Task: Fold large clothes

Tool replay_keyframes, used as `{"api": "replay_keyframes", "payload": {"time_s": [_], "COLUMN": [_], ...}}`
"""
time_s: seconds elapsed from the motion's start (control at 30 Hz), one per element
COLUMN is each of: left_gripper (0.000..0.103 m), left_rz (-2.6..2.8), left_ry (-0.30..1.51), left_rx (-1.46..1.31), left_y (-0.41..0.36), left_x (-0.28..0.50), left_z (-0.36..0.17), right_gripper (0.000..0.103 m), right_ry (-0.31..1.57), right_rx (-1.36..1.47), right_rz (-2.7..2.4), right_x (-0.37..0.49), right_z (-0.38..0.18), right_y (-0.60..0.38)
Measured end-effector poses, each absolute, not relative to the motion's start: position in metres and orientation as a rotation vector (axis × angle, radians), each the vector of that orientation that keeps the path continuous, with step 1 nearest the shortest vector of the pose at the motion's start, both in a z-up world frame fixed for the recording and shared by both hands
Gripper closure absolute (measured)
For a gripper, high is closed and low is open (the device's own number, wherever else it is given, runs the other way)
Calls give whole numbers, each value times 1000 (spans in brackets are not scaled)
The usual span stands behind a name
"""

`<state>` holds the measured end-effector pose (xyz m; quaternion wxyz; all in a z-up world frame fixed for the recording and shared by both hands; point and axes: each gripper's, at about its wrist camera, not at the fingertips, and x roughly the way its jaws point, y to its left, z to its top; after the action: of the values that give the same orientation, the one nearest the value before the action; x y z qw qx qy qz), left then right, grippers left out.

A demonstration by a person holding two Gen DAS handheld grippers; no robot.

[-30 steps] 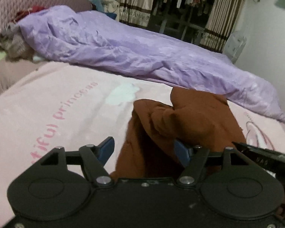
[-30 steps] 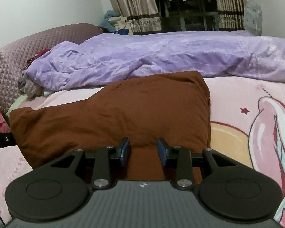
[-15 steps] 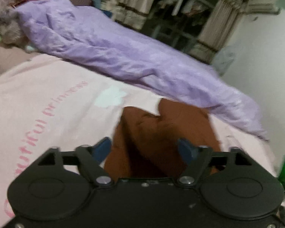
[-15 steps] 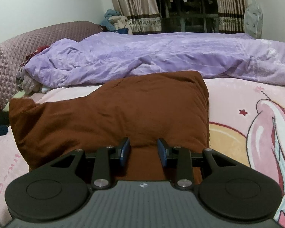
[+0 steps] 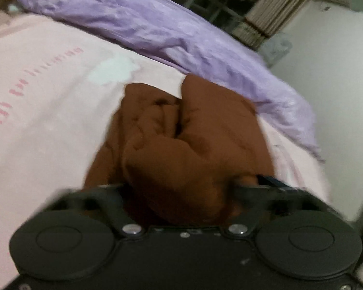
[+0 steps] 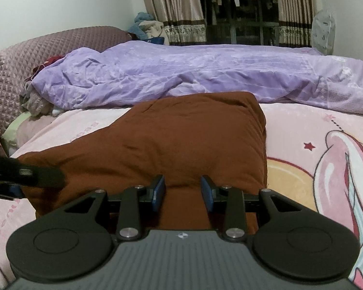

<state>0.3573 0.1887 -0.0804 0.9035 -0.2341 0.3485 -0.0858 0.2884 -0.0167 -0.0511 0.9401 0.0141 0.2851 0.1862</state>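
Note:
A brown garment (image 6: 181,140) lies folded on the pink bed sheet (image 6: 302,125). My right gripper (image 6: 183,191) sits at its near edge with a thick fold of the cloth pinched between the blue pads (image 6: 159,189), and its jaws are opening slightly. In the blurred left wrist view, the brown garment (image 5: 193,145) is bunched up between my left gripper's (image 5: 181,193) closing jaws and hides its fingertips. The right wrist view shows the left gripper (image 6: 43,178) on the garment's left corner.
A crumpled purple duvet (image 6: 205,77) runs along the bed's far side behind the garment. A quilted mauve headboard cushion (image 6: 36,58) is at the left. Curtains (image 6: 176,7) and a fan (image 6: 323,31) stand beyond the bed. The sheet's unicorn print (image 6: 338,181) lies to the right.
The left gripper went from wide open to closing as it pushed down into the garment's bunched end, which now covers its fingertips. It has come into the right wrist view at the left. The right gripper stayed put.

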Motion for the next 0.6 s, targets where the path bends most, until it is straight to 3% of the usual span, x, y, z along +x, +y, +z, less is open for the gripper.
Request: {"api": "replay_keyframes", "payload": {"time_s": [0.07,0.3,0.47,0.6], "left_gripper": [80,81,80,61], "left_rz": [-165,-105,19,8], "left_ry": [688,511,675,725], "left_rx": [-456,-328,-231,-189], "left_y": [183,169,168,168], "left_x": [350,282,287,302], "left_z": [-75,-33,-71,-103], "right_gripper": [52,52,52,46], "right_ry": [587,558,609,630], "right_rx": [38,48,31,21], "right_rz": [393,407,394,385], "right_x": [286,273,286,292], "right_z": [-46,-24,-34,-46], "right_y": [-17,-18,-16,-12]}}
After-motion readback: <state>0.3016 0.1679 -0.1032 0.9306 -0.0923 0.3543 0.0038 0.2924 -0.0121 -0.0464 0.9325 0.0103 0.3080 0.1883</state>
